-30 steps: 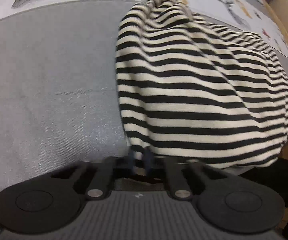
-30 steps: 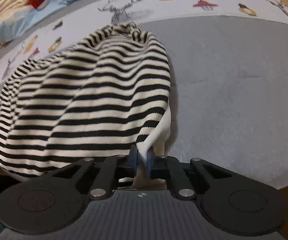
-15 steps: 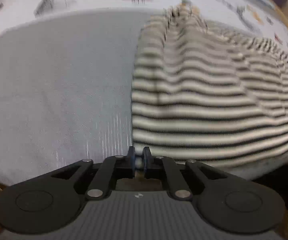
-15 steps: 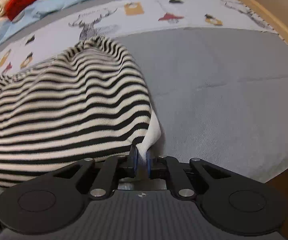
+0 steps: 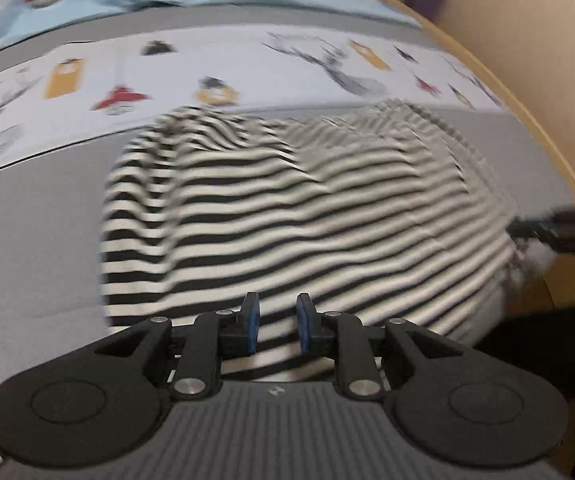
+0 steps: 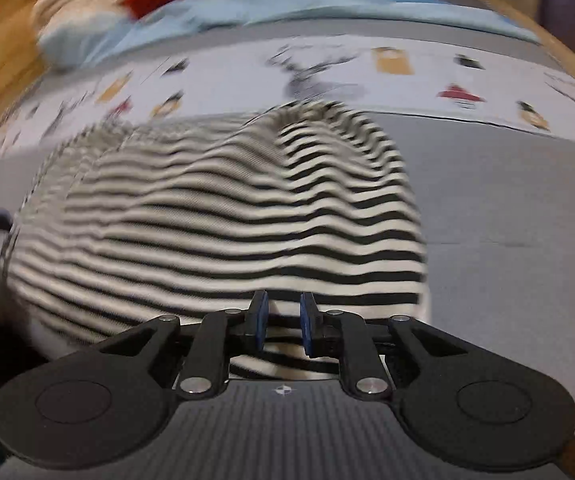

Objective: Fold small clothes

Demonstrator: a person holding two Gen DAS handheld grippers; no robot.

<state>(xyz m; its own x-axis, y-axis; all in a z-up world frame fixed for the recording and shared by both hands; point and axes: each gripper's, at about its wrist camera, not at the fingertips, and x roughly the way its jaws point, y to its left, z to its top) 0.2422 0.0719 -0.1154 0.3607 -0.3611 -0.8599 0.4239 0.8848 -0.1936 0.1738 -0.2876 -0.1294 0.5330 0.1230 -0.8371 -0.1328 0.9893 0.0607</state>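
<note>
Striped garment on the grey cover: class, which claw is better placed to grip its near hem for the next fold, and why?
Hard to separate. Left claw and right claw are both opening, empty, over the near hem of the striped garment. The right sits nearer its side edge, so perhaps right.

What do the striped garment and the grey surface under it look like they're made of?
Striped garment: looks like a soft knit, probably cotton, matte; fine ribbing shows along the black and cream stripes and it rumples loosely. Grey surface: seems a woven fabric cover, matte, with a faint weave grain and a seam line. Motion blur leaves both uncertain.
</note>
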